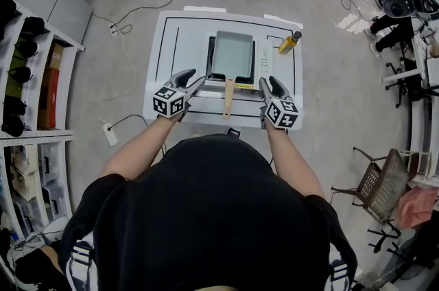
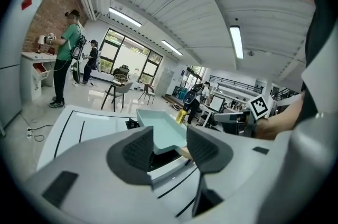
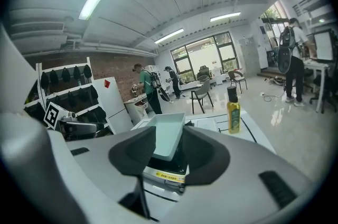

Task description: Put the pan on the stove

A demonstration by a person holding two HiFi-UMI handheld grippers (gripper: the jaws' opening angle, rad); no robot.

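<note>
Head view shows the pan (image 1: 232, 53) sitting on the stove (image 1: 211, 60) at the middle of the table (image 1: 178, 42). It is a rectangular pan with straight, shallow walls and a smooth, matte interior of pale grey-green. Its handle (image 1: 228, 96) is a slim bar of light wood that runs straight out toward the table's near edge. The stove is a flat black slab whose dark rim frames the pan on both long sides. The table top is smooth and white, with rounded corners and thin black lines drawn on it.

Near the far right corner, a bottle (image 1: 289, 43) of yellow liquid with a black cap lies tipped on the table, well apart from the stove.

At the near edge, the left gripper (image 1: 199, 84) and the right gripper (image 1: 263, 85) hover on either side of the wooden handle, neither touching it. Both are grey moulded plastic with dark, ribbed pads.

Left gripper view has the left gripper (image 2: 170, 138) with its jaws apart on nothing, and the pan (image 2: 161, 128) visible beyond the gap. Right gripper view has the right gripper (image 3: 169, 146) with a narrower gap, also empty. Past it lie the pan (image 3: 168, 138) and the glossy black stove (image 3: 170, 164), which has a yellow strip along its front.
</note>
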